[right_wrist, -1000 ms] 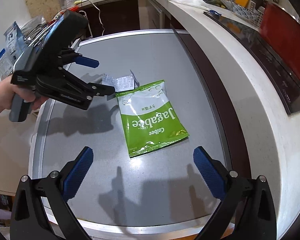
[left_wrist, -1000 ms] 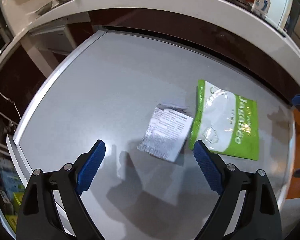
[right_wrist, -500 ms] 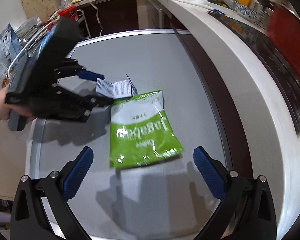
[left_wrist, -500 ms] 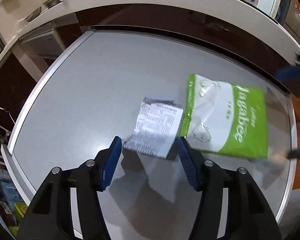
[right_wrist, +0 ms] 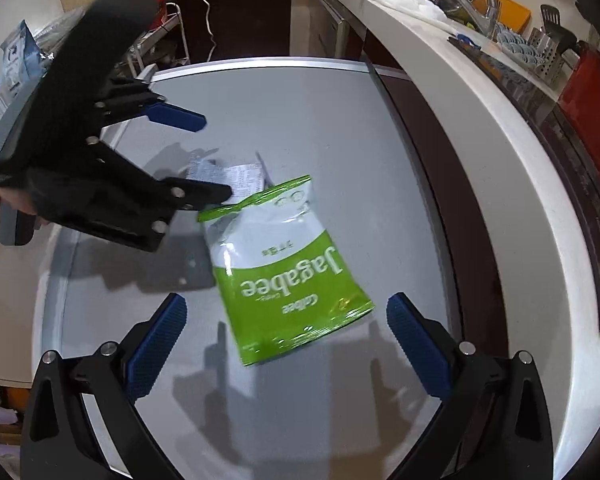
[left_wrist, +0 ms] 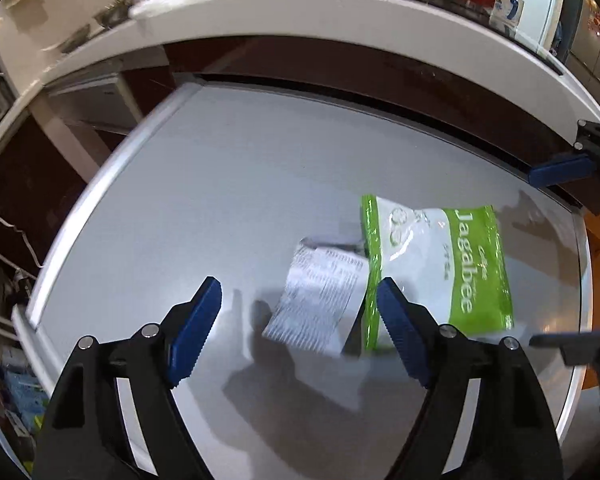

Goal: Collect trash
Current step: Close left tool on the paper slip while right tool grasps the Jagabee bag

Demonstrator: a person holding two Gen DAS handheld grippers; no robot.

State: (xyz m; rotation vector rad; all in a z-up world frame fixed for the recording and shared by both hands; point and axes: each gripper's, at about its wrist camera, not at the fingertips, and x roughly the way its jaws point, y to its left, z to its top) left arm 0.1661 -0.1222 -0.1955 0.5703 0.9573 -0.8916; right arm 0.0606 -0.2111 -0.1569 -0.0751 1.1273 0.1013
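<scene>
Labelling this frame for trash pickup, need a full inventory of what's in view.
Green and white Jagabee snack bag: 1, flat on the grey table.
White printed paper wrapper: 1, on the table beside the bag, one edge under it.
Grey table with a pale rim: 1.
White curved counter: 1, along the table, with dishes and a red box.
Left gripper: black, blue pads, open, near the wrapper.
Right gripper: black, blue pads, open, near the bag.

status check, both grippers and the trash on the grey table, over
Left gripper open, fingers either side of the printed paper wrapper. Right gripper open, empty, over the green Jagabee bag. Both pieces lie flat on the table. Nothing in the way.
</scene>
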